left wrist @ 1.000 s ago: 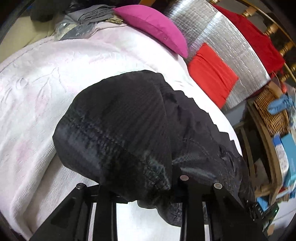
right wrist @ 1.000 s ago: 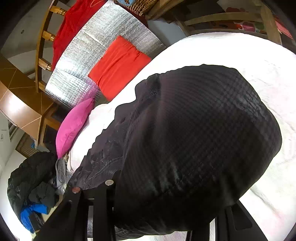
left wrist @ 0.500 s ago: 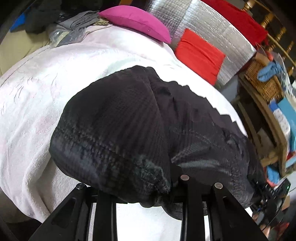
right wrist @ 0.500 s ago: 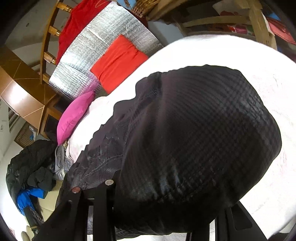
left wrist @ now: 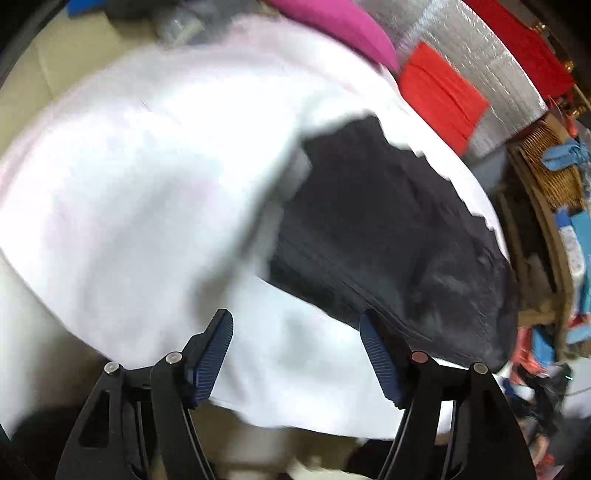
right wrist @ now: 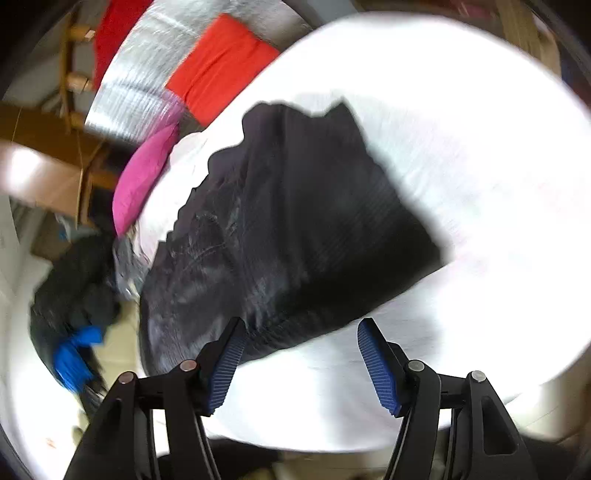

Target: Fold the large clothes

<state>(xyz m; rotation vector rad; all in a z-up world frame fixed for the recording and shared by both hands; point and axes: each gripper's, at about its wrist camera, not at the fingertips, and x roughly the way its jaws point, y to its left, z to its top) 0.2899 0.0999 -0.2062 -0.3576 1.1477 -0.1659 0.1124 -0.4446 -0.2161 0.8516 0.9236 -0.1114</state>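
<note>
A black garment point(left wrist: 388, 236) lies folded over on a white bedspread point(left wrist: 147, 184). In the left wrist view it sits ahead and to the right of my left gripper point(left wrist: 295, 350), which is open and empty; its right finger point(left wrist: 376, 354) is close to the garment's near edge. In the right wrist view the garment point(right wrist: 295, 229) lies ahead and to the left of my right gripper point(right wrist: 301, 356), which is open and empty; its left finger point(right wrist: 225, 362) is at the garment's near hem. Both views are blurred.
A pink pillow point(left wrist: 332, 22), a red cushion point(left wrist: 439, 92) and a silver foil mat point(left wrist: 480, 55) lie at the bed's far end. Wicker baskets and a wooden shelf point(left wrist: 546, 177) stand right. Dark clothes point(right wrist: 74, 295) are piled on the floor left of the bed point(right wrist: 480, 147).
Both grippers were shut on the black garment's edge and held it up. Now both are open, the garment has dropped flat on the bed, and the grippers have pulled back.
</note>
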